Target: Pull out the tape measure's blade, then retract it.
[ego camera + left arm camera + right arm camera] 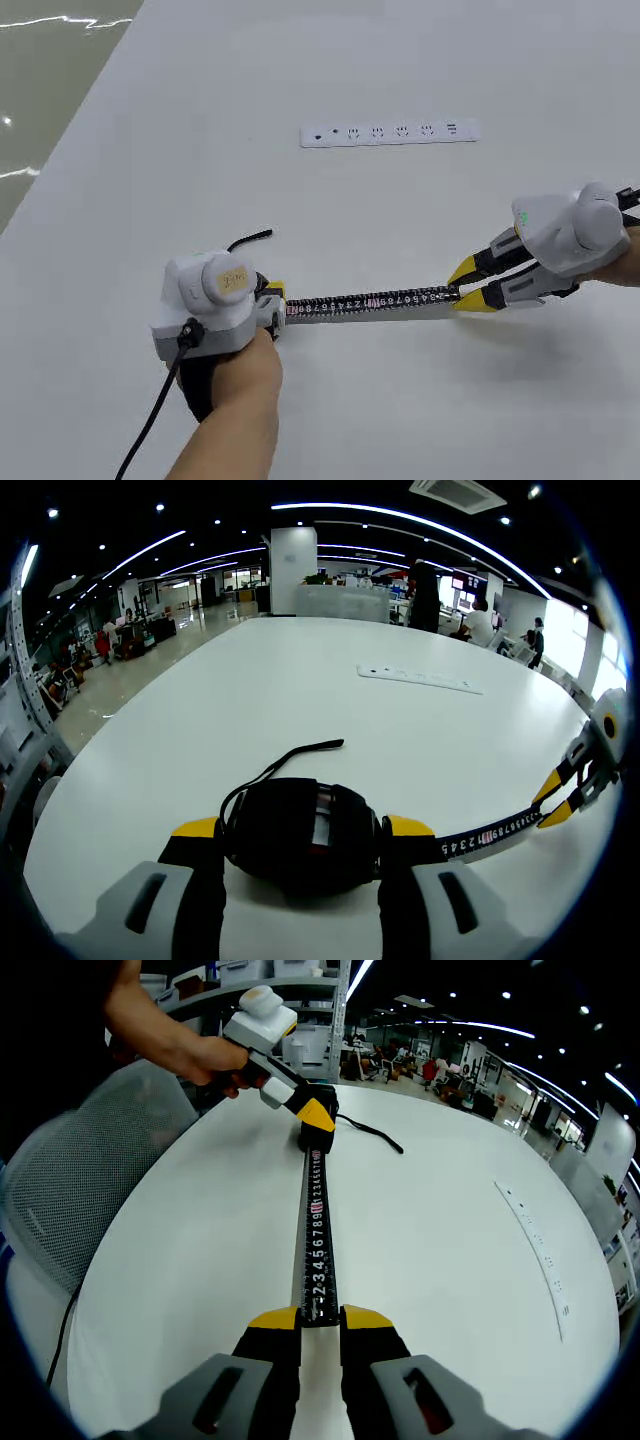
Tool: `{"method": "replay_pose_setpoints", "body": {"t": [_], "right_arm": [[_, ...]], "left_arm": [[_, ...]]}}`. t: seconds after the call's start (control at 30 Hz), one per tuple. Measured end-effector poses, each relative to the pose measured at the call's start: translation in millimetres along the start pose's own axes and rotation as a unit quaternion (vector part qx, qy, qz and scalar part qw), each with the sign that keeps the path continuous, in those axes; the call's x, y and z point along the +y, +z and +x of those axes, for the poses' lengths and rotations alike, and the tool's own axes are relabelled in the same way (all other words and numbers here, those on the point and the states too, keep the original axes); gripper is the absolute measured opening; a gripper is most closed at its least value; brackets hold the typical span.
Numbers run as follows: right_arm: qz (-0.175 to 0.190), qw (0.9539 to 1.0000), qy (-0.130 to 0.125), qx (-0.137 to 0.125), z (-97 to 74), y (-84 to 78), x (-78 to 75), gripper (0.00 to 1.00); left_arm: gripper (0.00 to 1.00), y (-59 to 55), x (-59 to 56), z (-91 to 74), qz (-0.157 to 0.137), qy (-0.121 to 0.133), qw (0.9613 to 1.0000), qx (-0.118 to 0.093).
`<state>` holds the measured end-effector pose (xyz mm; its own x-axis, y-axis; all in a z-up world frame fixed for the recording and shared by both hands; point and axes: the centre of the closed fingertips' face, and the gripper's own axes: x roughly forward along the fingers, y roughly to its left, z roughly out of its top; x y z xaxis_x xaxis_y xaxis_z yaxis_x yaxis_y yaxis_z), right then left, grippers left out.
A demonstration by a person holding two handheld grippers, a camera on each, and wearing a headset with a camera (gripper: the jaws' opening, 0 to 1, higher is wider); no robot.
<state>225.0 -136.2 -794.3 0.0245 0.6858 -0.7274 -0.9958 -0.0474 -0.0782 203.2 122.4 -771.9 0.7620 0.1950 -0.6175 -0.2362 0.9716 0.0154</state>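
A black tape measure case (300,830) rests on the white table, clamped between the yellow fingertips of my left gripper (302,827); a black wrist strap (290,755) trails from it. Its black blade with white numerals (370,300) runs out flat along the table to my right gripper (466,285), which is shut on the blade's free end. In the right gripper view the blade (317,1230) stretches straight from my right gripper (320,1317) to the case (320,1132) held by the left gripper (312,1115). In the head view the left gripper (272,300) sits at lower left.
A white power strip (390,132) lies on the table beyond the blade. A black cable (155,420) hangs from the left gripper toward the near edge. The table's left edge (60,150) borders a glossy floor. People and desks stand far off in the room.
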Motion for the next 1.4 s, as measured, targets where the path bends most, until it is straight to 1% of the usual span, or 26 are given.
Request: {"method": "replay_pose_setpoints", "body": {"t": [0.1, 0.2, 0.3, 0.5, 0.83, 0.93, 1.2, 1.27, 1.4], "right_arm": [[0.000, 1.0000, 0.000, 0.001, 1.6, -0.8, -0.9, 0.14], [-0.001, 1.0000, 0.000, 0.000, 1.4, 2.7, 0.9, 0.14], [-0.001, 1.0000, 0.001, 0.000, 3.5, 1.1, -1.1, 0.14], [0.000, 1.0000, 0.001, -0.002, 4.5, 3.6, -0.3, 0.14], [-0.001, 1.0000, 0.002, -0.003, 6.8, 6.6, -0.1, 0.14], [-0.001, 1.0000, 0.002, -0.003, 7.3, 8.0, 0.1, 0.14], [-0.002, 1.0000, 0.002, -0.005, 8.3, 11.0, 0.4, 0.14], [-0.002, 1.0000, 0.002, -0.006, 8.5, 11.7, 0.3, 0.14], [-0.003, 1.0000, 0.002, -0.006, 9.3, 11.7, -1.5, 0.14]], "left_arm": [[0.57, 0.0, 1.4, 3.3, 0.000, 0.000, 1.0000, 0.001], [0.57, 0.0, 0.9, 1.4, 0.000, 0.000, 1.0000, 0.001], [0.57, -0.3, 1.6, 3.2, 0.000, 0.001, 1.0000, 0.002], [0.57, -0.5, 2.1, 4.7, 0.000, 0.001, 1.0000, 0.000], [0.57, 0.2, 0.3, -1.2, 0.004, 0.001, 1.0000, 0.002], [0.57, -0.3, 1.3, 1.2, 0.004, 0.002, 1.0000, 0.002], [0.57, -0.3, 1.2, 0.8, 0.007, 0.002, 1.0000, 0.002], [0.57, -0.7, 1.7, 3.4, 0.007, 0.002, 1.0000, 0.002], [0.57, -0.4, 1.1, 2.1, 0.009, 0.003, 1.0000, 0.002]]}}
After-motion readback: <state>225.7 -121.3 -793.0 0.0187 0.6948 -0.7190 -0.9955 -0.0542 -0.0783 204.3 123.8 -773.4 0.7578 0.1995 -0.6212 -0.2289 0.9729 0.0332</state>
